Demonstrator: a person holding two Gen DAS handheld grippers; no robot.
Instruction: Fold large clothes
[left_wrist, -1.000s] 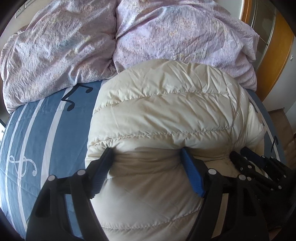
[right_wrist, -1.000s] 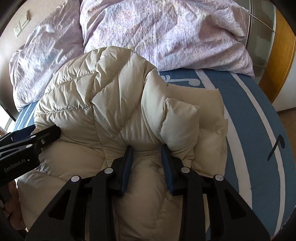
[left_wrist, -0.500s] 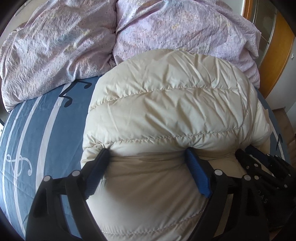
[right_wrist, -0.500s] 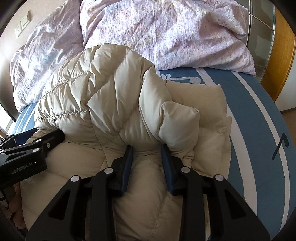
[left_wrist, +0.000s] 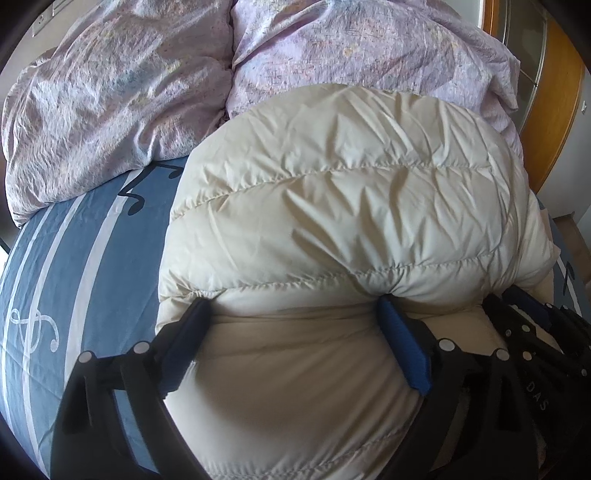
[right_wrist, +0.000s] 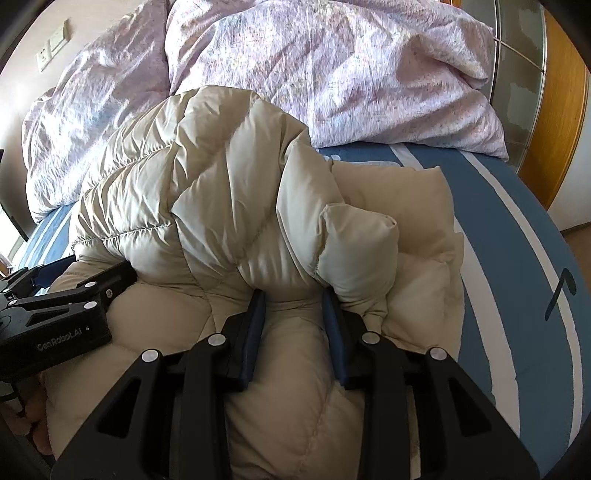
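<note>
The cream down jacket (left_wrist: 332, 221) lies bunched on the blue striped bedsheet (left_wrist: 74, 277), filling mid-frame below the lilac duvet (left_wrist: 129, 92). The left gripper (left_wrist: 291, 314) angles steeply down, its jaws just opening wide; padding bulges between them, unpinched. The right gripper (right_wrist: 293, 295), equally tilted, has its narrow jaws squeezing a jacket fold at lower centre.
</note>
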